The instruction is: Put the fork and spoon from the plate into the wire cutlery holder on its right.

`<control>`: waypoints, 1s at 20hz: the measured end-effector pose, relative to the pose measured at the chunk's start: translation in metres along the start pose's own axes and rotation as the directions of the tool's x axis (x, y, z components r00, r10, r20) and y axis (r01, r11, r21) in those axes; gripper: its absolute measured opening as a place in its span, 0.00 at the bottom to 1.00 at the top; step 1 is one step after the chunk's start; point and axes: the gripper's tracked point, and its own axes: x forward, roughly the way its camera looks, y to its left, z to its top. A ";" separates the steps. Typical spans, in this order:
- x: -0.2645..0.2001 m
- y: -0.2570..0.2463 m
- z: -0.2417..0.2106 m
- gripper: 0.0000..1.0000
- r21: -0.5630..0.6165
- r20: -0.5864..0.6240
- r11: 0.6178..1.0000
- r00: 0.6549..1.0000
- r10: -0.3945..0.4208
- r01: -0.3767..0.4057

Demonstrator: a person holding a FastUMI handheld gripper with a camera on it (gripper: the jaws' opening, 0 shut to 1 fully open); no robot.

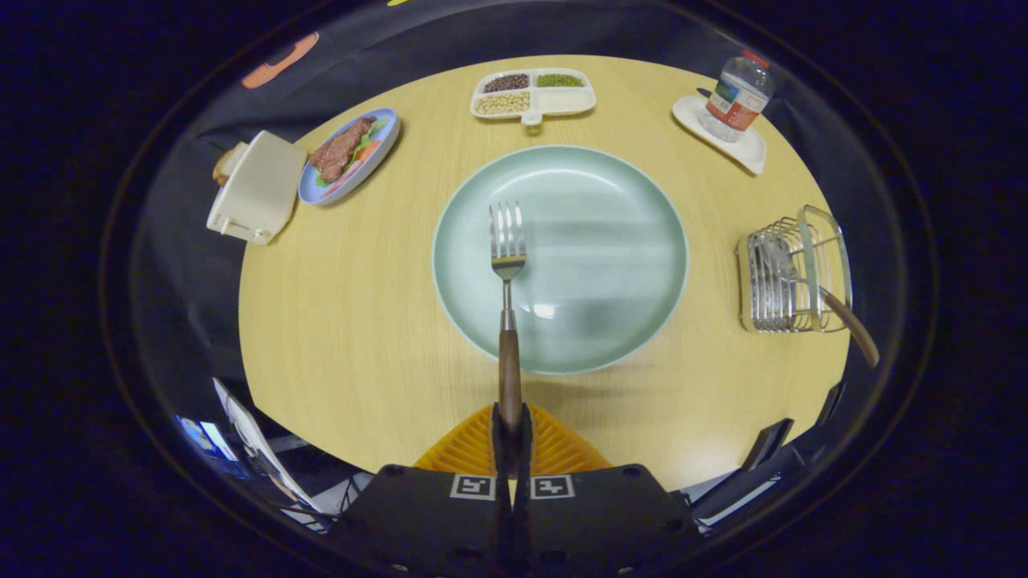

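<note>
Gripper [511, 437] is pressed together on the end of the fork's wooden handle, both fingers [499, 433] pinching it from either side. Fork [507, 265] runs straight out ahead of the fingers, long axis in line with them; tines point away from the gripper toward the far side of the table, over the left part of the pale green plate [626, 241]. Whether the tines touch the plate or sit just above it, I cannot tell. Spoon [791, 269] appears already placed: bowl inside the wire cutlery holder [791, 277], wooden handle sticking out toward the near right, past the holder's rim. Holder stands on the table [345, 321] well to the right of the plate. Judged state: one utensil done, fork in hand, transfer to holder pending. Risks as I read them: (1) grip is at the very tip of the handle, so the heavy metal head has a long lever and the fork could pivot or droop between the fingers during the swing right; (2) tines could catch a wire of the holder on entry and tip or shove the light holder; (3) the spoon's protruding handle lies across the near side of the holder, so an approach from there could knock it; (4) dragging the tines could scrape or shift the plate. Water bottle [739, 96] on its small dish sits beyond the holder, clear of a direct path.
</note>
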 end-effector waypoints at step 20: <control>-0.148 -0.194 0.005 0.01 0.190 -0.010 0.982 1.000 0.007 -0.005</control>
